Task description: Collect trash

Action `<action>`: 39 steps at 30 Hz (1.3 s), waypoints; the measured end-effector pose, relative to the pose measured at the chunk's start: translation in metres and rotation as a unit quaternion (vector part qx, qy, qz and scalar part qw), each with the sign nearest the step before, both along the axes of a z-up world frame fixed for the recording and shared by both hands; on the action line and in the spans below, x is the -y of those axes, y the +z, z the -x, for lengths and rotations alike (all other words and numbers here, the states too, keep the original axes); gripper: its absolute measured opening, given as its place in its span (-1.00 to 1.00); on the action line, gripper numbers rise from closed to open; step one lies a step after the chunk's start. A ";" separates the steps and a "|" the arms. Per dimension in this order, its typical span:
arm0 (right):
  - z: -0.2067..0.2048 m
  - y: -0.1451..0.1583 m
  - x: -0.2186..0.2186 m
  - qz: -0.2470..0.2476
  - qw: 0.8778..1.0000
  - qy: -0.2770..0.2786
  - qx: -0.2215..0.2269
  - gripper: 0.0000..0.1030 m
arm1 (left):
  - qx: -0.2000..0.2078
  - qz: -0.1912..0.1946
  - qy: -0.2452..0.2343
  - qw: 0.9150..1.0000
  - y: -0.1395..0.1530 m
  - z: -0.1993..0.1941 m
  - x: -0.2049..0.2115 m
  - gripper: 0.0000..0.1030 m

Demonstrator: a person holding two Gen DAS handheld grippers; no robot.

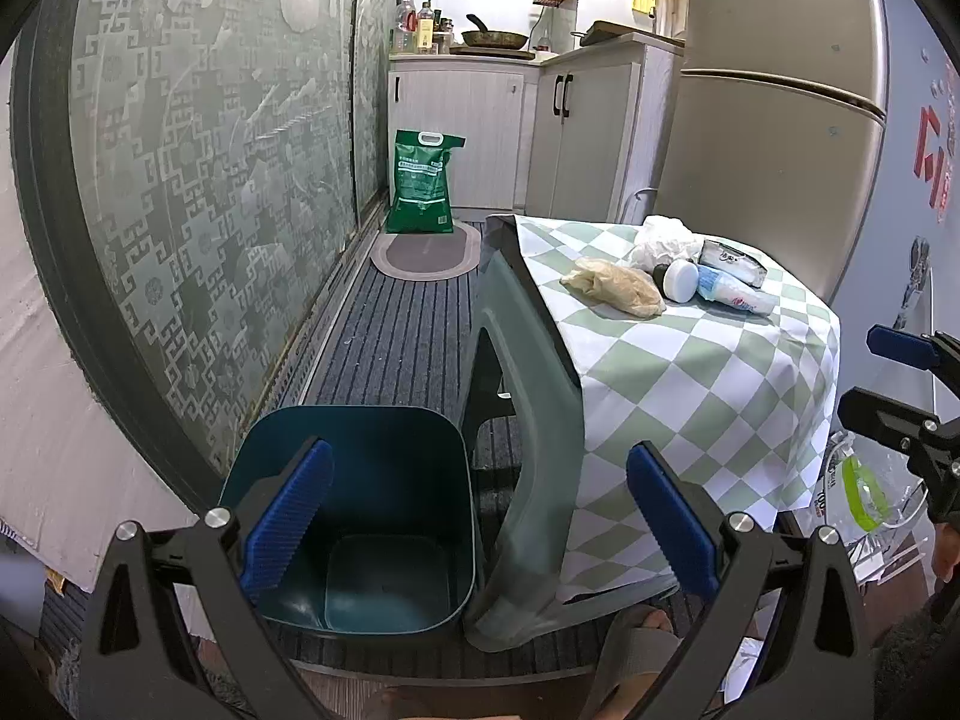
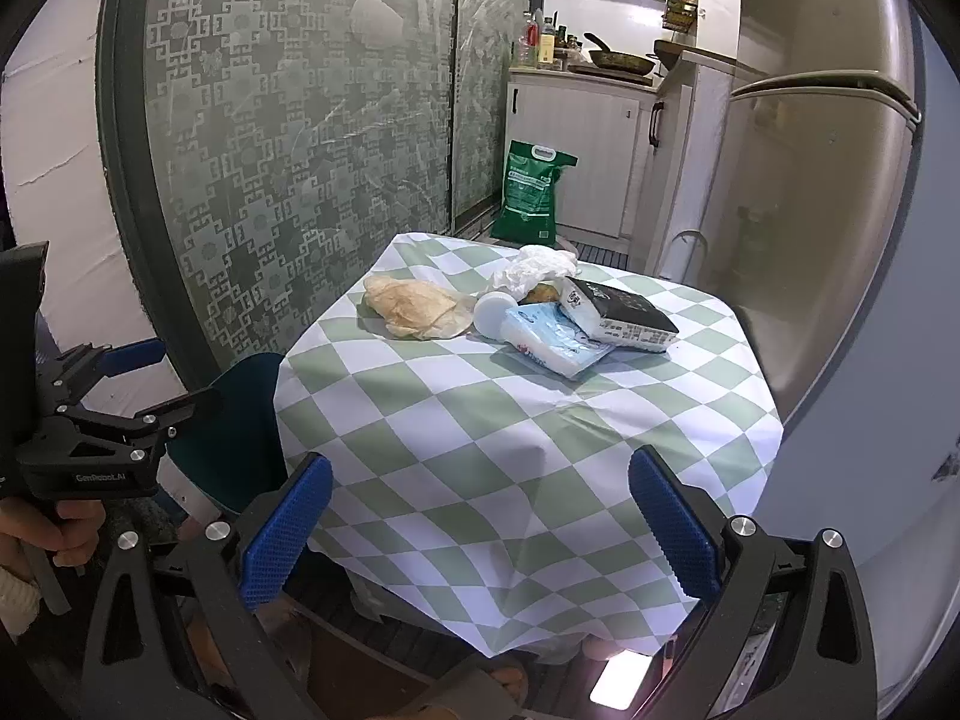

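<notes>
On the table (image 2: 540, 420), a cluster of trash sits toward the far side: a crumpled bag (image 2: 414, 306) at the left, a round lid (image 2: 493, 313) and tissue pack (image 2: 555, 342) in the middle, a box (image 2: 621, 312) at the right, crumpled paper (image 2: 531, 267) behind them. A bin (image 1: 366, 516) stands on the floor left of the table. A sack (image 1: 423, 183) stands far behind, by the cabinets (image 1: 480, 132).

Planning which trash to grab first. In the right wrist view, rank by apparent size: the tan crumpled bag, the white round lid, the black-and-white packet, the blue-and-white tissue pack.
1. Tan crumpled bag
2. Black-and-white packet and blue-and-white tissue pack: look alike, and overlap hides part of the pack, so unranked
3. White round lid, clearly smallest
</notes>
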State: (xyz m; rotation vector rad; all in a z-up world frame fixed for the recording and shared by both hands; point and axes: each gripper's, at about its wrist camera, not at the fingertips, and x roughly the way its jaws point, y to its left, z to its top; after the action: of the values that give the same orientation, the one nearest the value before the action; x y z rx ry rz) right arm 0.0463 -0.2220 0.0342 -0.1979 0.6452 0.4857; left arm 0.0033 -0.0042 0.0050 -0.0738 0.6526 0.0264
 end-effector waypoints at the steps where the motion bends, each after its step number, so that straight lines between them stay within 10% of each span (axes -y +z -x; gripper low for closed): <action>1: 0.000 0.000 0.000 -0.001 1.000 0.001 0.000 0.94 | 0.000 -0.001 0.000 1.000 0.001 0.000 0.000 0.94; 39: -0.001 0.001 -0.001 -0.001 1.000 0.003 0.002 0.94 | 0.004 -0.003 -0.001 1.000 -0.001 0.002 0.001 0.94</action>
State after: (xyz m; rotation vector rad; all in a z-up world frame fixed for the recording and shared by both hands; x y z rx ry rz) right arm 0.0468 -0.2208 0.0351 -0.1992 0.6399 0.4918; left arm 0.0013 -0.0049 0.0045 -0.0677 0.6446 0.0252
